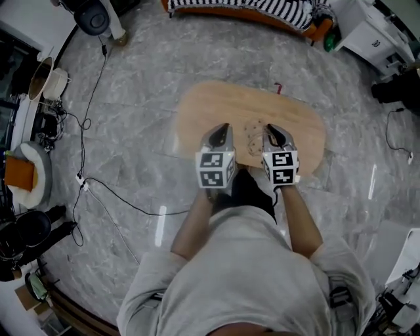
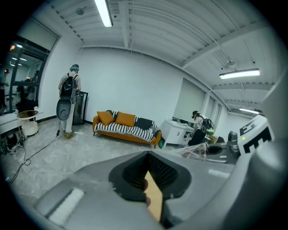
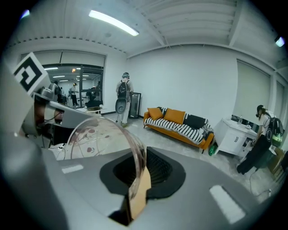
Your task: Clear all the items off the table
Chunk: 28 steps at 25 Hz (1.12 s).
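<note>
A clear glass plate point(image 1: 254, 133) with a reddish flower print hangs above the oval wooden table point(image 1: 302, 125), between my two grippers. My right gripper point(image 1: 274, 136) is shut on its rim; in the right gripper view the plate point(image 3: 96, 134) curves up and left out of the jaws point(image 3: 137, 179). In the left gripper view the plate point(image 2: 198, 152) shows off to the right. My left gripper point(image 1: 220, 136) is shut point(image 2: 150, 179), and only a tan sliver of table shows through its jaws. A small red item point(image 1: 278, 87) lies at the table's far edge.
An orange sofa point(image 1: 262, 12) with a striped cover stands beyond the table. A white cabinet point(image 1: 367, 29) is at the far right. Cables point(image 1: 92, 184) run over the marble floor on the left, beside stacked gear point(image 1: 29, 170). A person with a backpack point(image 2: 68, 96) stands far off.
</note>
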{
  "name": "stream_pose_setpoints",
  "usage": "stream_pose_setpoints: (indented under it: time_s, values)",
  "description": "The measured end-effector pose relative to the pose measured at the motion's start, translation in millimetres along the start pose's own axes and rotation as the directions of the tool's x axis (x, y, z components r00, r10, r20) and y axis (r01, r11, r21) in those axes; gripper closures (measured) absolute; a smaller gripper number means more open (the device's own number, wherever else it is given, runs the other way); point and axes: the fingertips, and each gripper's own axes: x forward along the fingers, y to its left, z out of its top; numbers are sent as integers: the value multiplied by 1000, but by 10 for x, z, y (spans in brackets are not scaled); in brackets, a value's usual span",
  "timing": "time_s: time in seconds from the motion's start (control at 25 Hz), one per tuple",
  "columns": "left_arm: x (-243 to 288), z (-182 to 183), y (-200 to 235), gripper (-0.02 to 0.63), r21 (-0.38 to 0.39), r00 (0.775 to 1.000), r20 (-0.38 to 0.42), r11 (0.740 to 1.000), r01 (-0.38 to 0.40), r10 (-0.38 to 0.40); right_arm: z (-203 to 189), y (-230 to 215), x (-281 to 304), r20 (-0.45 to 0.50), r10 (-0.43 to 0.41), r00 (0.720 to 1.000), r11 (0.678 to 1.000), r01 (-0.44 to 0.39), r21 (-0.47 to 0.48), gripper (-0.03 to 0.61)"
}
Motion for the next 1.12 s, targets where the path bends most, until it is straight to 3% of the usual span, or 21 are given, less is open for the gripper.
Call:
stream_pose_setpoints:
  time_s: [0.32, 0.64, 0.84, 1.12]
  values:
    - [-134, -307, -478, 594, -20, 999, -28, 999, 42, -43, -297, -127, -555, -5, -13, 1000, 999, 13, 40, 552]
    - [-269, -418, -807, 593, 26, 999, -24, 999, 26, -26, -345, -568, -1233, 126, -75, 989, 993, 63, 98, 554]
    - [-380, -542, -1452, 594, 65, 998, 1, 996, 67, -67, -608, -1103, -2082, 202, -215, 956, 975, 196, 107, 555]
    - [-510, -785, -2554, 592, 140, 982, -40, 972, 188, -184, -1013, -1582, -3317, 271, -400, 875, 916, 377, 137, 557]
